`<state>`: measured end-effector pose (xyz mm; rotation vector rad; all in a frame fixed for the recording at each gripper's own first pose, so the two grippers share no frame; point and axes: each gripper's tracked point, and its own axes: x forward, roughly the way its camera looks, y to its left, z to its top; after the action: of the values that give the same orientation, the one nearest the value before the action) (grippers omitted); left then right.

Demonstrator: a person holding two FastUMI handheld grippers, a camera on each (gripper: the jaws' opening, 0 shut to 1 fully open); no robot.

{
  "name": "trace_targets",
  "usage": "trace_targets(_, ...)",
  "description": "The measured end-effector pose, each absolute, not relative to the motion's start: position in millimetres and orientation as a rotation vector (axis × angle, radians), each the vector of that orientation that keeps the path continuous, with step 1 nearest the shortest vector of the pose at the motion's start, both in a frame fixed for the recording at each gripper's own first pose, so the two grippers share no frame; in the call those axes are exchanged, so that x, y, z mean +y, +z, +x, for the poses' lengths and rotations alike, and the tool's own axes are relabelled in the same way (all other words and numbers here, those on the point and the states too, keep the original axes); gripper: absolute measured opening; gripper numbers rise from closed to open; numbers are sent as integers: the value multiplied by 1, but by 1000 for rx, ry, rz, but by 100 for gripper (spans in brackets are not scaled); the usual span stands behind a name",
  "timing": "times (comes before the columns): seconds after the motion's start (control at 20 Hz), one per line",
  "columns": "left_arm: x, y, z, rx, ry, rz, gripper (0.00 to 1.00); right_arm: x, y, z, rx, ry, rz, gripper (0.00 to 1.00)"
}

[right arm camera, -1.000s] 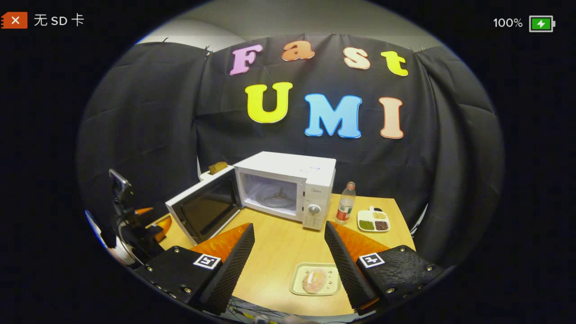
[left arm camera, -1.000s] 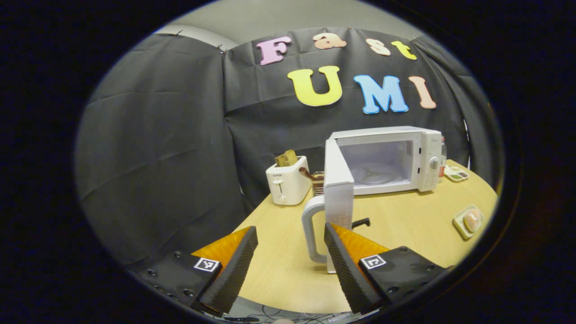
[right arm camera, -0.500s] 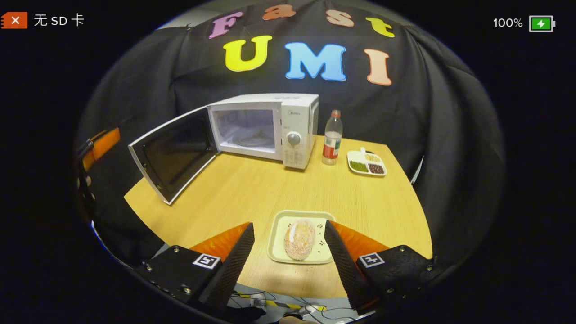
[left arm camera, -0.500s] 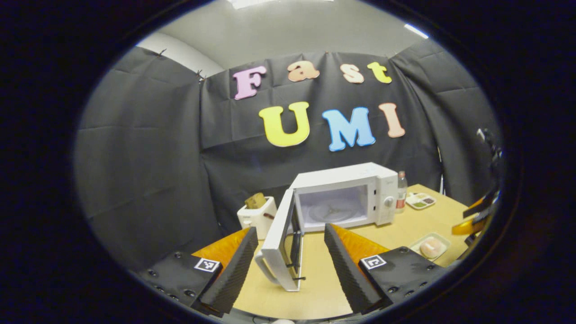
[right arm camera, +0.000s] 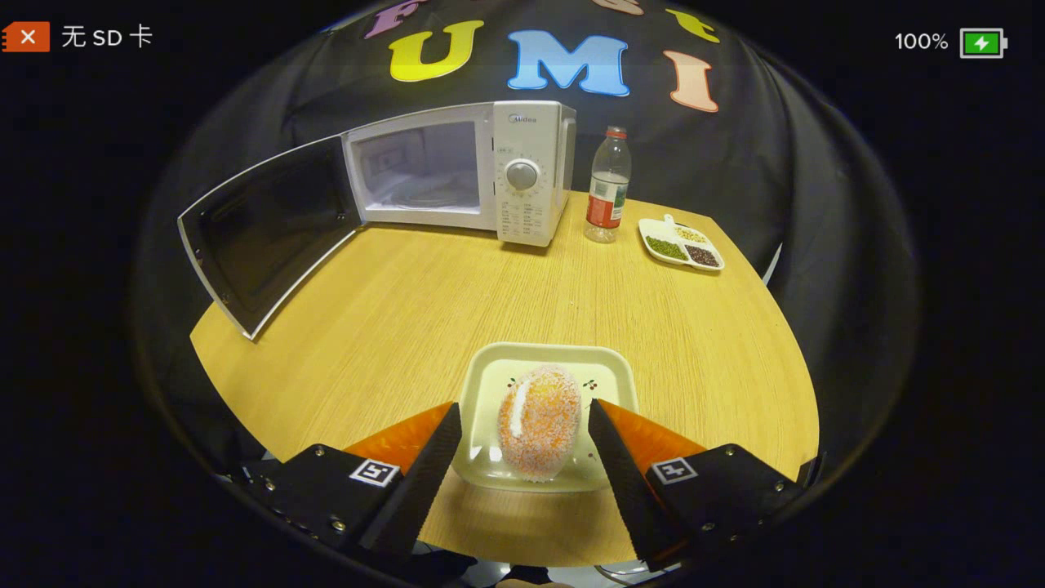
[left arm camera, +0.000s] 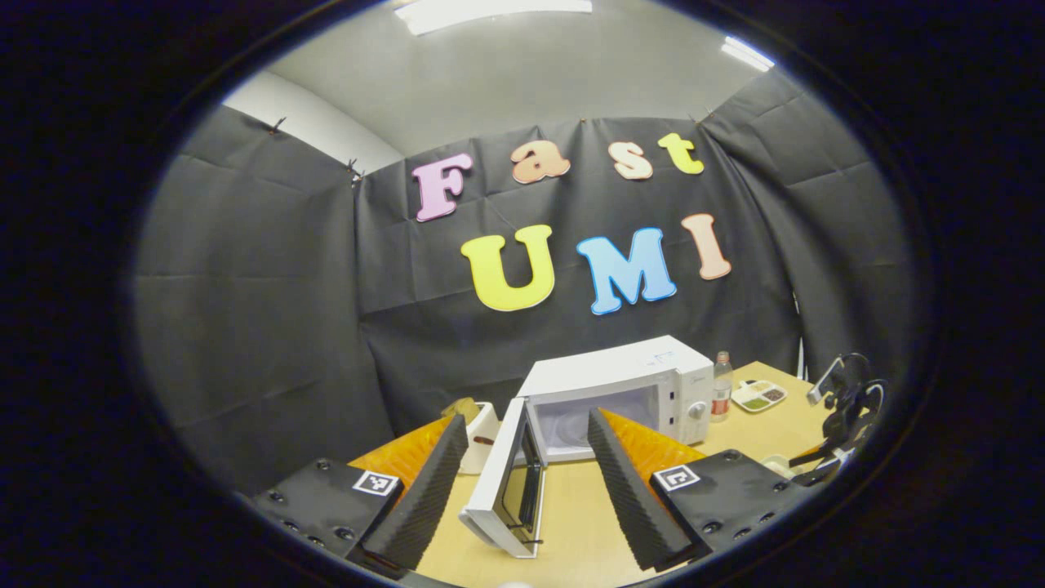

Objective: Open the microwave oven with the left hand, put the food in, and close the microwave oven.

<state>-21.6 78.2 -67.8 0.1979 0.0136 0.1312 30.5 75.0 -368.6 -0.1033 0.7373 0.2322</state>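
Observation:
The white microwave [right arm camera: 522, 147] stands at the back of the wooden table [right arm camera: 424, 310] with its door [right arm camera: 261, 229] swung wide open to the left. An orange sugared bun [right arm camera: 540, 420] lies on a pale square plate [right arm camera: 608, 367] near the front edge. My right gripper [right arm camera: 522, 457] is open, its fingers on either side of the plate and bun, touching neither. My left gripper [left arm camera: 522, 482] is open and empty, held back from the microwave [left arm camera: 620, 392] with the door [left arm camera: 502, 490] between its fingers farther off. The right gripper [left arm camera: 841, 408] shows at the right edge of the left gripper view.
A plastic bottle [right arm camera: 606, 188] stands right of the microwave, and a divided dish of beans [right arm camera: 682, 245] lies beyond it. A white toaster [left arm camera: 473, 425] sits left of the microwave, behind the door.
My left gripper has let go of the door handle and pulled back and up. My right gripper has dropped and moved forward until the plate and bun lie between its fingers.

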Motion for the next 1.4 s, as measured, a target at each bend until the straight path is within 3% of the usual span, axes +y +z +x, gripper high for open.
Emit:
trace_targets(0.7,75,-56,-3,21,119,192,100,70,-406,53,818,231,-147,95)
trace_targets(0.75,73,-57,-1,18,109,192,100,69,-407,53,829,236,-138,80)
trace_targets(0.85,71,-56,5,19,101,203,100,69,-407,54,839,246,-135,80)
trace_targets(1.0,68,-55,10,13,90,197,100,68,-408,57,855,257,-171,67)
trace_targets(1.2,69,-57,17,15,79,196,100,68,-401,59,862,262,-164,66)
trace_targets(1.25,70,-58,18,17,77,195,100,66,-394,61,855,254,-148,55)
trace_targets(1.4,76,-57,19,12,79,195,100,87,-366,67,835,284,-35,54)
